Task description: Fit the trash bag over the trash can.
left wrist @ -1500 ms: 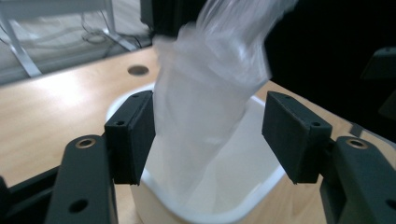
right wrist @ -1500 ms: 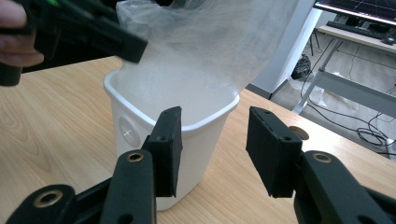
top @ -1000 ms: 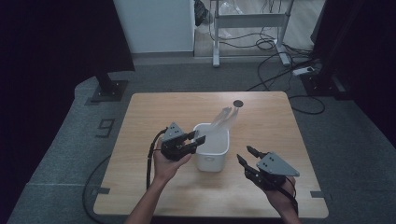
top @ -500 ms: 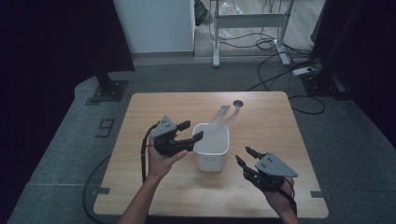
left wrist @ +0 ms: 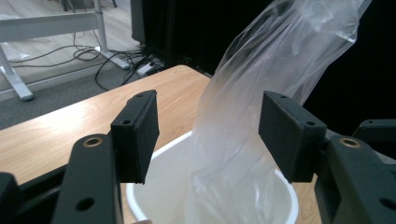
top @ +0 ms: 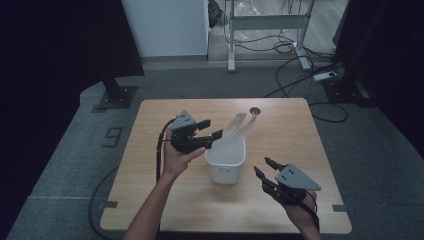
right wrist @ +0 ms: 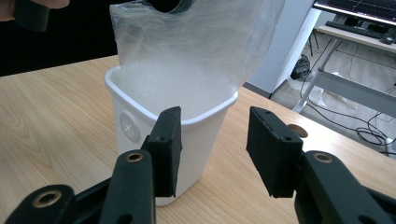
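The left gripper [top: 212, 129] is being held above the left edge of the white bin [top: 226, 161], and compared with a second ago it is being carried higher and a little back from the rim, where it was sitting low against the bin. Its jaws have just been opening; in the left gripper view the two pads [left wrist: 136, 133] are being kept wide apart, with the clear plastic bag [left wrist: 261, 107] standing between them but not being pinched on either side. So the bag is being read as let go: it is being left in the bin, its lower part tucked inside and its upper part sticking up and leaning over the far rim toward the small dark hole in the table [top: 255, 110]. The bag's mouth is not being spread over the rim yet, so the lining job is being judged as only partly done. The right gripper [top: 264, 167] is being held just beside the bin's near right corner, apart from it, unmoved from the earlier frames; in the right gripper view its jaws are being held moderately wide with nothing between them, the bin [right wrist: 187, 140] sitting just beyond the pads. A fresh grab on the bag's top edge is probably being set up next, since the loose film is likely to slump or slide if left alone. The table [top: 150, 190] is otherwise being left bare.
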